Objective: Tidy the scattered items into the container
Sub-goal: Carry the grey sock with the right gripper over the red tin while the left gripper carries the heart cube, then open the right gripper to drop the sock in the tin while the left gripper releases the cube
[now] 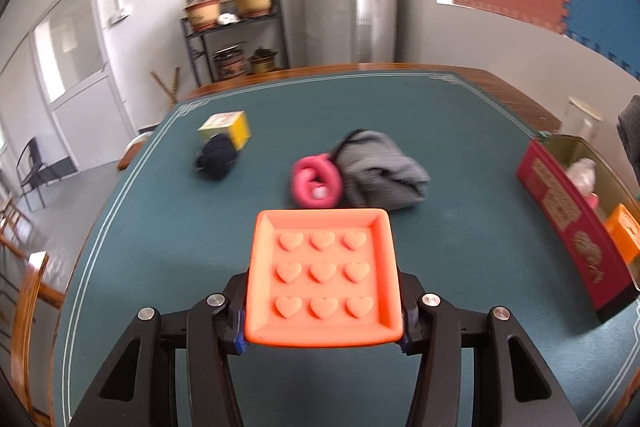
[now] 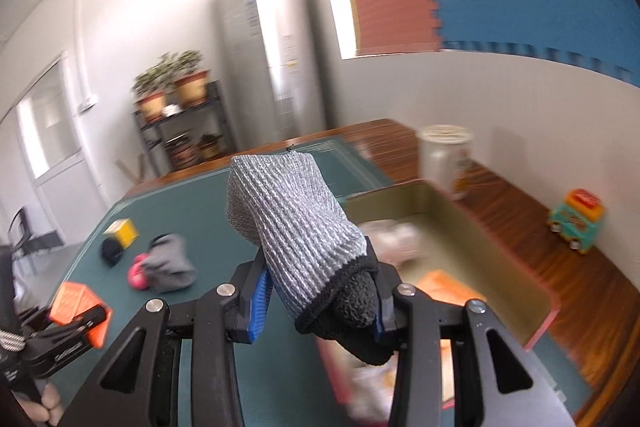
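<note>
You're clamping the orange heart mould [image 1: 324, 277] by its side rims in your left gripper [image 1: 322, 323], held level above the green table [image 1: 460, 115]; it's light, bendy silicone, so grip it near the edge. Your right gripper [image 2: 316, 301] is pinching the soft grey knit sock [image 2: 296, 223] above the open container [image 2: 496, 239]

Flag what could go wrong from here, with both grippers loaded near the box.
The grey glove hangs loosely from the right gripper; it could snag the container rim or slip short. The left gripper pinches only the rear edge of the orange heart mould, so it may tip out.
</note>
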Motion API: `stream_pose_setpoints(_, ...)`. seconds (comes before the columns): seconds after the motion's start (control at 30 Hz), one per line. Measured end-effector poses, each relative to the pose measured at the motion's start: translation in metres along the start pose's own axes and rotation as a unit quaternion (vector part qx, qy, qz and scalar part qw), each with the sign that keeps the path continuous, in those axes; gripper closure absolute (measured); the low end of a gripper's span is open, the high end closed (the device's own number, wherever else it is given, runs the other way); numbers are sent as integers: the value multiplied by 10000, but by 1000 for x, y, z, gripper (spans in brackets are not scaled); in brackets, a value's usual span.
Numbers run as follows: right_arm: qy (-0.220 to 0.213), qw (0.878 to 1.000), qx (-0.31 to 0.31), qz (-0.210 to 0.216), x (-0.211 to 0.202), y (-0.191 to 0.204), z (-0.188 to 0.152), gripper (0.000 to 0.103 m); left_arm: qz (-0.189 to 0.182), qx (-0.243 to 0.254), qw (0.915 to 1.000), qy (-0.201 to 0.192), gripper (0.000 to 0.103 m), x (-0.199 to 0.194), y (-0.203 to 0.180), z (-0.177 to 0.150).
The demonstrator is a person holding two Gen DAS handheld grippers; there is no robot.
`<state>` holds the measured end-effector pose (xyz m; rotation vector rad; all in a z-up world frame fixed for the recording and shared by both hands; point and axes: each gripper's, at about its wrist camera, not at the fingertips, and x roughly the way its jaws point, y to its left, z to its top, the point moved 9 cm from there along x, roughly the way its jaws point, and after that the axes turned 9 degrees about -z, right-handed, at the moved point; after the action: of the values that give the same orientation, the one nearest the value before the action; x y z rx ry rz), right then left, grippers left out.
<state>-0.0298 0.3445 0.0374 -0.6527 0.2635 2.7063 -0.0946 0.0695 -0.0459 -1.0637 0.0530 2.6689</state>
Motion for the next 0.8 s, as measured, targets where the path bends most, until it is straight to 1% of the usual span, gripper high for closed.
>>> stream_pose_setpoints(0.1, 60, 9998, 101, -175, 15, -29, 11, 60, -109, 151, 9998, -16, 50, -2, -21, 7)
stream_pose_setpoints(0.2, 190, 9993, 147, -276, 33, -48, 17, 58, -249, 327, 9991, -60, 50, -6, -46, 16)
stream_pose_setpoints(0.27, 302, 9989, 191, -319, 47, -58, 20, 49, -341, 442, 9984, -102, 50, -9, -63, 23)
stream_pose_setpoints(0.3, 387, 9984, 226, -340, 55, -62, 19, 48, -372, 485, 9981, -117, 50, -10, -69, 26)
stream_pose_setpoints(0.33, 490, 9978, 303, -332, 63, -67, 17, 40, -412, 552, 9975, -141, 50, -11, -78, 29)
stream_pose_setpoints(0.37, 575, 9971, 415, -289, 69, -71, 14, 36, -445, 617, 9970, -164, 50, -12, -87, 33)
stream_pose_setpoints(0.5, 620, 9953, 726, -186, 73, -87, 8, 35, -571, 790, 9951, -182, 50, -10, -114, 43)
stream_pose_setpoints(0.67, 342, 9952, 885, -226, 58, -100, 13, 35, -737, 963, 9925, -161, 50, -2, -147, 54)
stream_pose_setpoints(0.8, 273, 9936, 1069, -254, 52, -108, 14, 35, -871, 1131, 9896, -164, 50, 2, -176, 61)
